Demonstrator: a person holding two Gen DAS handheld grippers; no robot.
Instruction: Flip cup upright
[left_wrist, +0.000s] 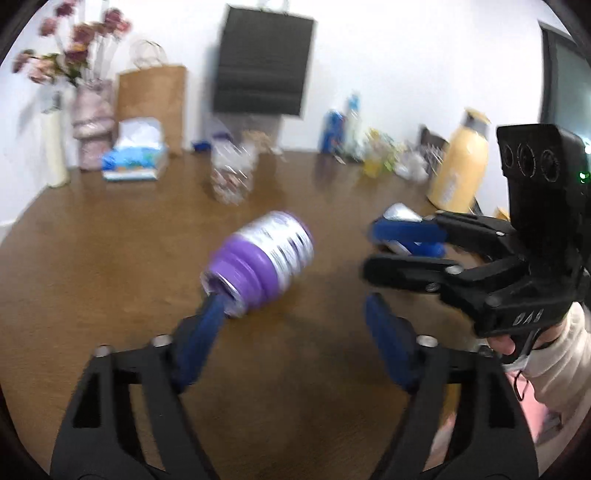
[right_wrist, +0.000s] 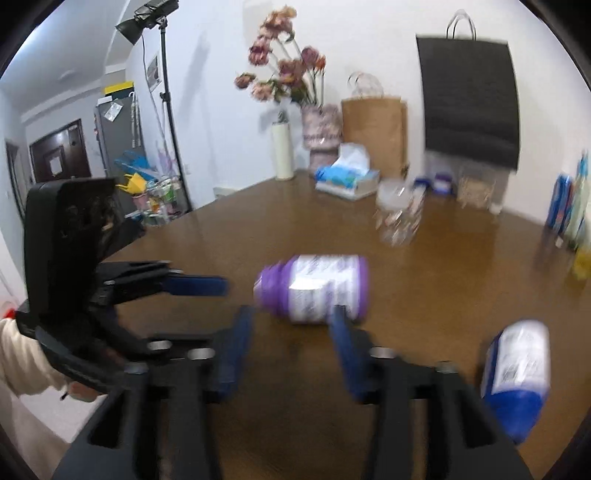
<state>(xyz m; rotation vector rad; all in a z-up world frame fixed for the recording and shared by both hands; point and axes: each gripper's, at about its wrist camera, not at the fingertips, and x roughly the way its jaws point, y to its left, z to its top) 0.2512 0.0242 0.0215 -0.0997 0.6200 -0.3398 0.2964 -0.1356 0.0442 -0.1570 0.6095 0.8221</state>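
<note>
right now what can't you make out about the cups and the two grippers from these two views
- Purple cup: label text unreadable in both views, motion blur.
- Whether the left gripper touches the purple cup: its fingertip overlaps the cup's mouth in the left wrist view, blur hides contact.
- Blue cup: mostly hidden behind the right gripper in the left wrist view; its label is blurred in the right wrist view.
- Clear jar: contents smeared by blur.

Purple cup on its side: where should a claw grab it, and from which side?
Likely the white labelled barrel of the purple cup, claw fingers pinching across its width. It lies on the table with its long side facing the right claw, which is open in front of it; the ribbed purple end looks harder to clamp.
</note>
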